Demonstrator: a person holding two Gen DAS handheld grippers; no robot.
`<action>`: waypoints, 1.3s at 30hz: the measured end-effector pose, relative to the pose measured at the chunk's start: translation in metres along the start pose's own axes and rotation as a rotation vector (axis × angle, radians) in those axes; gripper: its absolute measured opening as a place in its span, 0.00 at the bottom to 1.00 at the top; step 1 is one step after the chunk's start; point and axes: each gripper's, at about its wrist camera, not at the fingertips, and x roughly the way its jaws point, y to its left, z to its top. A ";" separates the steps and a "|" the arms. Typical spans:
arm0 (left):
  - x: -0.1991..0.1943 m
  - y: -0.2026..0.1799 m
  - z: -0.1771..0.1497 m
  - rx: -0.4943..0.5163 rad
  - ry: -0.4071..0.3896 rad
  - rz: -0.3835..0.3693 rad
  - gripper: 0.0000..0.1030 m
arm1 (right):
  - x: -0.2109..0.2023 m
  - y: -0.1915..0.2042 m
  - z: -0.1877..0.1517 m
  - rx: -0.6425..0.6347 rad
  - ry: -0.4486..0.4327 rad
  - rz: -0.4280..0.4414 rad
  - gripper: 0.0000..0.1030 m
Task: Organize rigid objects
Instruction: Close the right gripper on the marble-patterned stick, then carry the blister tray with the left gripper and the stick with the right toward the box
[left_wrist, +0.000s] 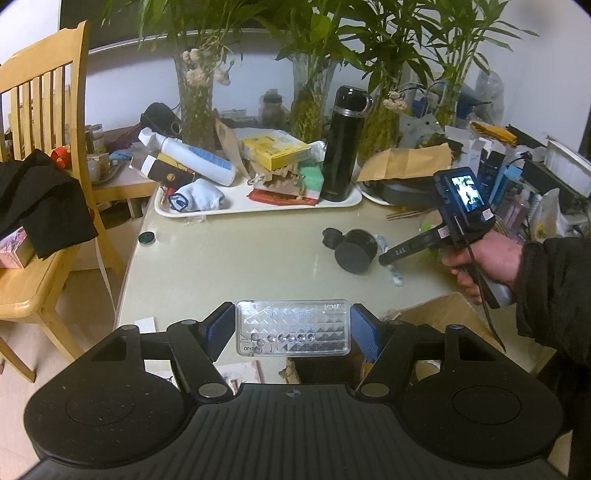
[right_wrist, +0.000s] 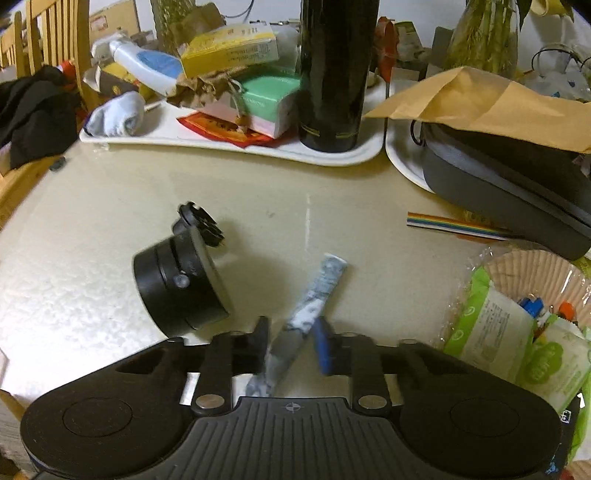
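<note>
My left gripper is shut on a clear plastic case with a faceted lid, held above the table's near edge. My right gripper is closed around a blue-and-white marbled stick that lies slanted on the table; it also shows in the left wrist view. A black round suction mount lies on its side just left of the stick, and shows in the left wrist view. The right gripper itself shows there, held by a hand.
A white tray at the back holds a black flask, boxes, a lotion bottle and a sock. A grey case under a brown envelope lies right. Snack packets lie near right. A small dark lid and a wooden chair are left.
</note>
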 end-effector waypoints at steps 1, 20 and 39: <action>0.000 0.000 -0.001 -0.002 0.002 0.000 0.65 | 0.000 -0.001 0.000 0.006 -0.005 0.000 0.19; 0.001 -0.008 -0.004 0.020 0.022 -0.006 0.65 | -0.010 -0.011 0.002 0.077 -0.024 -0.020 0.16; -0.005 -0.008 -0.005 -0.004 0.035 0.003 0.65 | -0.071 -0.002 -0.001 0.082 -0.114 0.071 0.16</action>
